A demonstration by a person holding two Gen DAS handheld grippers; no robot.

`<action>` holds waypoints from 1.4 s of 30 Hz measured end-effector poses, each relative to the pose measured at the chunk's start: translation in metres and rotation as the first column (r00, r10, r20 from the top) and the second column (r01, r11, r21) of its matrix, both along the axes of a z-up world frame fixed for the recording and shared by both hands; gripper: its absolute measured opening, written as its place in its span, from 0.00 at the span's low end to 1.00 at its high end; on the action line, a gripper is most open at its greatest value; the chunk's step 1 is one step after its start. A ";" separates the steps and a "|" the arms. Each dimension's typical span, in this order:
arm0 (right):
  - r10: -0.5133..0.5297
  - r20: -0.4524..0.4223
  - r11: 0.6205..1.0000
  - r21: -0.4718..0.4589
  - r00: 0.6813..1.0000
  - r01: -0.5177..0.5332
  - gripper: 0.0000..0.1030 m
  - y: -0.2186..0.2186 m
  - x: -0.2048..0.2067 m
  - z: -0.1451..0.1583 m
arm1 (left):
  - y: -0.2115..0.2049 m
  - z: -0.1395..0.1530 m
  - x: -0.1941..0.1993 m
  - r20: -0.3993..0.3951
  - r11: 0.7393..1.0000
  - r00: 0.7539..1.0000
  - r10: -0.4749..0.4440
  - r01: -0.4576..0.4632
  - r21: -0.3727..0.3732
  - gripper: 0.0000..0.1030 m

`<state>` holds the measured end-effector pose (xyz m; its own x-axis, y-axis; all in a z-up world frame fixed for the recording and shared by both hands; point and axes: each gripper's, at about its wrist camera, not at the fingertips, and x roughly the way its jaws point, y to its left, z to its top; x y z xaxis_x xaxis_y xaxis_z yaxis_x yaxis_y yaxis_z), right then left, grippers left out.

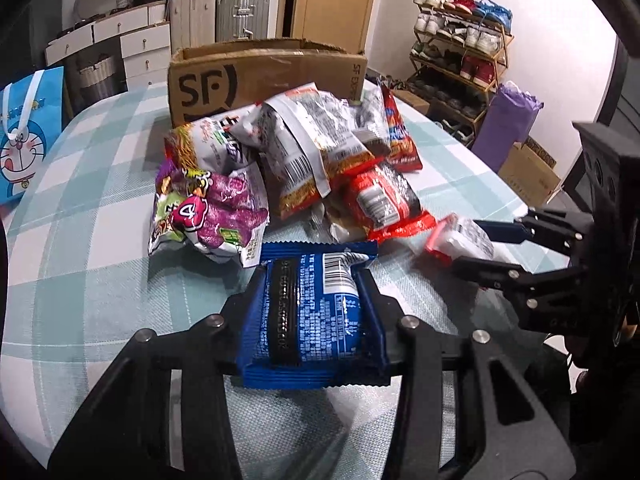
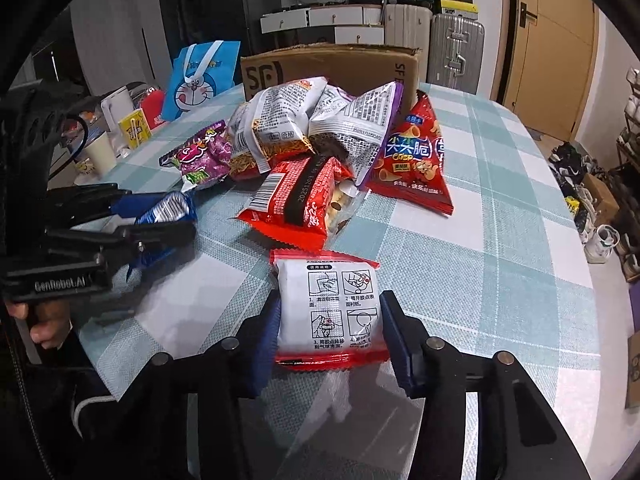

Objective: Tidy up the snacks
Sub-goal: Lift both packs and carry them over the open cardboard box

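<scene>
A: Take the box [image 1: 268,80] as the landmark. What lies in front of it, starting at the left?

B: Left of the pile, a purple pack [image 1: 208,212] with a pink "4" badge and green corners, crumpled, lying on the checked cloth [image 1: 80,160]. Then the heap [image 1: 304,148] itself, right up against the box front: silver-backed bags with barcodes and printed text, noodle pictures along their lower edges, and a red pack [image 1: 384,204] with a black stripe at the near side.

A: And the blue one?

B: The blue pack [image 1: 312,308] sits nearer than the heap, well forward of the box. Dark blue wrapper, crimped ends, a black seam down its back, white barcode at the top. The left gripper [image 1: 310,308] pinches it, a pad pressed on each side.

A: The right side?

B: A red cone-crisp bag [image 2: 416,160] leans at the right of the heap, just beside the box corner. Nearer, the white pack [image 2: 330,308] with red crimped ends shows four instruction drawings. It lies between the fingers of the right gripper [image 2: 330,328]; the left pad touches it, the right one sits just at its edge, so I cannot tell if it is truly clamped
</scene>
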<state>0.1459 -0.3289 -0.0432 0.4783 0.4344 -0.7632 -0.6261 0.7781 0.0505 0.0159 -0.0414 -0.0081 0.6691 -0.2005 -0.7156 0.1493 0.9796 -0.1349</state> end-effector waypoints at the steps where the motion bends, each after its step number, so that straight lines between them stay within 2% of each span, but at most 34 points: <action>1: -0.004 0.004 1.000 0.003 1.000 0.004 0.47 -0.002 -0.002 0.001 | 0.002 0.004 -0.004 0.009 1.000 1.000 0.004 -0.004 -0.005 0.40; 6: -0.019 0.039 0.999 0.047 0.999 0.017 0.47 -0.016 -0.011 0.014 | 0.013 0.021 -0.010 0.054 0.999 0.998 0.021 -0.019 -0.036 0.40; 11: -0.057 0.086 0.991 0.130 0.995 0.045 0.47 -0.030 -0.018 0.038 | 0.018 0.040 -0.011 0.104 0.998 0.994 0.045 -0.040 -0.048 0.40; 22: -0.091 0.175 0.970 0.240 0.980 0.047 0.47 -0.015 0.004 0.076 | 0.036 0.080 -0.003 0.211 0.994 0.972 0.108 -0.102 -0.039 0.40; 32: -0.118 0.188 0.948 0.314 0.975 0.054 0.47 -0.006 0.038 0.100 | 0.058 0.110 0.029 0.254 0.986 0.952 0.169 -0.162 -0.046 0.40; 42: -0.121 0.182 0.946 0.318 0.976 0.058 0.47 0.015 0.089 0.117 | 0.071 0.133 0.084 0.283 0.981 0.939 0.194 -0.192 -0.034 0.40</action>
<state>0.2348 -0.3143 0.0739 0.6525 0.5819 -0.4854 -0.5765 0.7970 0.1804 0.0998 0.0299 0.1253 0.8705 -0.0513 -0.4895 -0.0093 0.9927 -0.1205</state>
